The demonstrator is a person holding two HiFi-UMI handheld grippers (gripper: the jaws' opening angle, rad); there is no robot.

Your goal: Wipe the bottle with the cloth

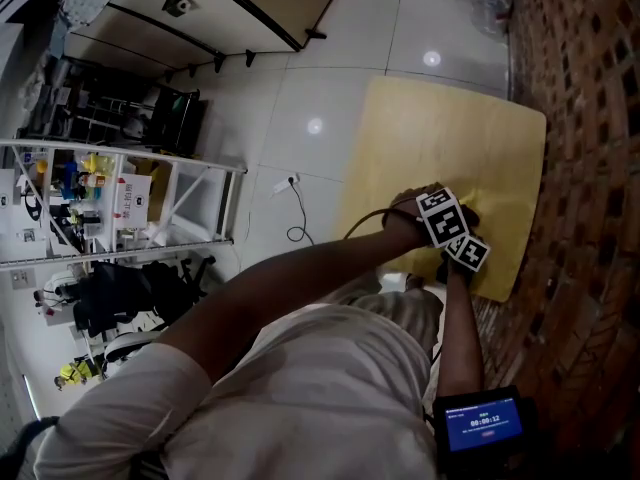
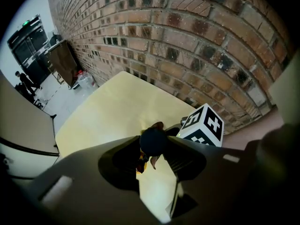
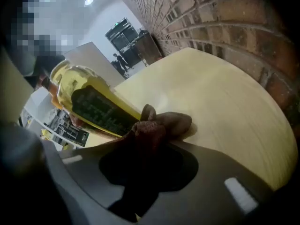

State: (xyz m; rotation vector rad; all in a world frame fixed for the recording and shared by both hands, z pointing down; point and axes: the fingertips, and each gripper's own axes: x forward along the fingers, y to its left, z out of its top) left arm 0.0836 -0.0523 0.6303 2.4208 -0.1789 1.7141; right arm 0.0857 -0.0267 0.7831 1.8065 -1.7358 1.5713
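While the bottle (image 3: 89, 102), yellow liquid and a dark label, hangs tilted over the near right part of the table (image 1: 440, 138), the left claw (image 2: 153, 146) is pinching it by its dark cap (image 2: 152, 139). The right claw (image 3: 145, 146) is clamped tight on a bunched reddish-brown cloth (image 3: 161, 124), and that cloth is touching the bottle's side by the label. The two claws are just beside each other. A brick wall (image 1: 580, 118) runs along the table's right edge, with white tiled floor (image 1: 300, 98) to the left.
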